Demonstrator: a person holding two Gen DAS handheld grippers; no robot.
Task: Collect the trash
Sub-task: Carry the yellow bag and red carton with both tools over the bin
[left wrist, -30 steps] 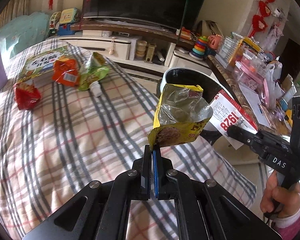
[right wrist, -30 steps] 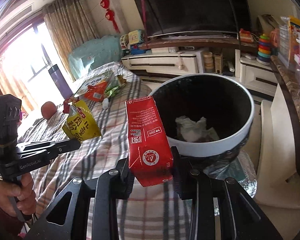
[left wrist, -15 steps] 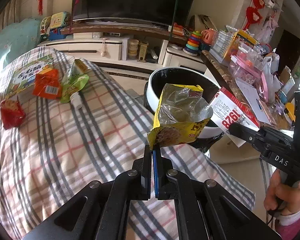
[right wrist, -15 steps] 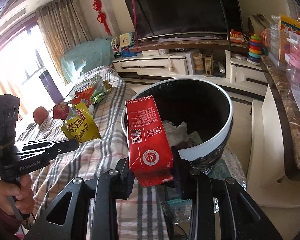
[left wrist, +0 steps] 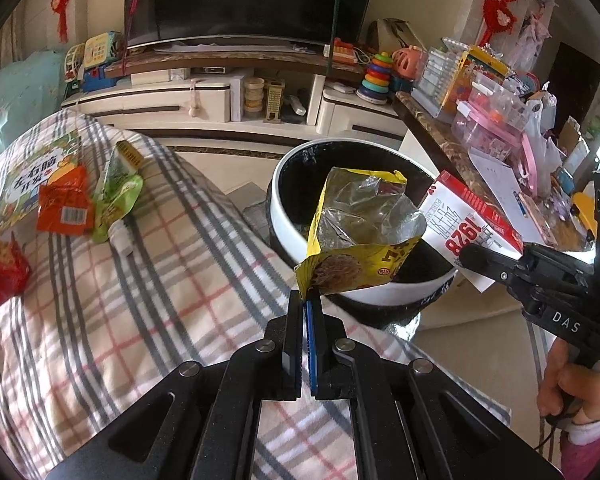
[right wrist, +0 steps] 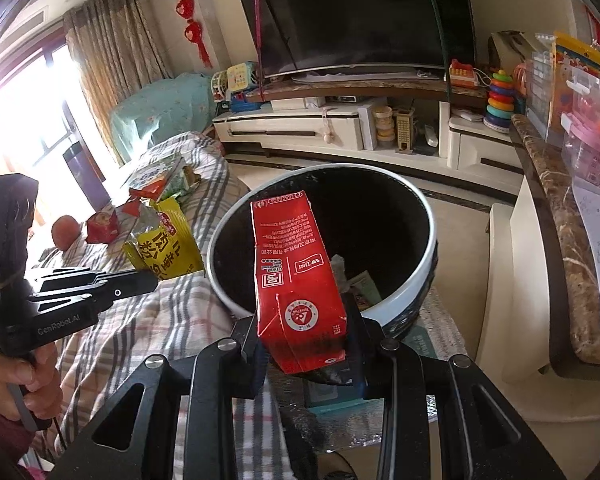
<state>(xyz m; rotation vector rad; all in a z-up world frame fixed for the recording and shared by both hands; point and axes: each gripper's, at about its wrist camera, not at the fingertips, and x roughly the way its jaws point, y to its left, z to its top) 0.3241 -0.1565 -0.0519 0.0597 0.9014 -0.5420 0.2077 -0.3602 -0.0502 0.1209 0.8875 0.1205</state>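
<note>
My left gripper (left wrist: 307, 300) is shut on the corner of an open yellow snack bag (left wrist: 360, 236) and holds it over the near rim of the white bin with a black liner (left wrist: 288, 216). My right gripper (right wrist: 302, 344) is shut on a red milk carton (right wrist: 296, 276) and holds it above the bin's near rim (right wrist: 428, 272). The carton shows in the left wrist view (left wrist: 468, 228) to the right of the bin, and the yellow bag (right wrist: 164, 248) in the right wrist view to the bin's left. Crumpled trash (right wrist: 356, 280) lies inside the bin.
On the plaid-covered table (left wrist: 140, 288) lie an orange wrapper (left wrist: 64, 208), a green pouch (left wrist: 116, 200), a red bag (left wrist: 4, 268) and a picture book (left wrist: 28, 176). A cluttered marble counter (right wrist: 556, 216) runs along the right. A TV stand (right wrist: 340, 128) is behind.
Both grippers have moved closer to the bin with their loads. The bag and the carton now hang over the bin's rim.
</note>
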